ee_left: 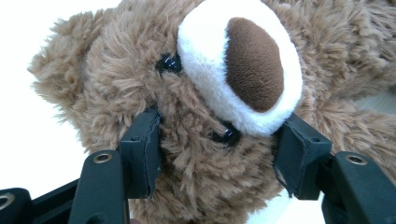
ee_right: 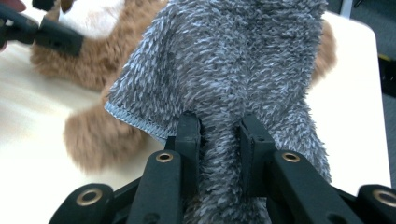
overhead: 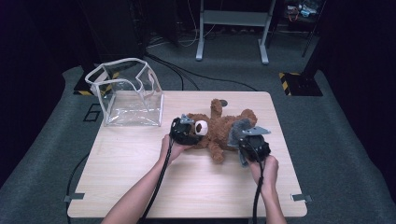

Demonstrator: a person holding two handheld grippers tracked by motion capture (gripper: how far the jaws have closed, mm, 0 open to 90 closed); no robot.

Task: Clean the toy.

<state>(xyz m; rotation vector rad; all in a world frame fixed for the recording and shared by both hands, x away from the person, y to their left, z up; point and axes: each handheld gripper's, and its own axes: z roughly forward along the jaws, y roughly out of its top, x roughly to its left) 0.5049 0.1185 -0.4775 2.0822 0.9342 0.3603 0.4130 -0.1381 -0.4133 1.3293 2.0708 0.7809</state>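
A brown teddy bear point(overhead: 219, 128) lies on its back in the middle of the wooden table point(overhead: 140, 168). My left gripper point(overhead: 186, 131) is shut on the bear's head point(ee_left: 196, 112), one pad at each side of its white muzzle point(ee_left: 240, 70). My right gripper point(overhead: 247, 140) is shut on a fuzzy grey cloth point(ee_right: 224, 79) that it holds bunched over the bear's body point(ee_right: 98, 135). In the right gripper view the cloth's stitched edge hangs at the left and the left gripper shows at the top left.
A clear plastic bag point(overhead: 128, 93) with white trim stands open at the table's back left corner. Cables trail from both grippers over the table's front edge. A metal stand point(overhead: 233, 28) rises on the floor behind the table.
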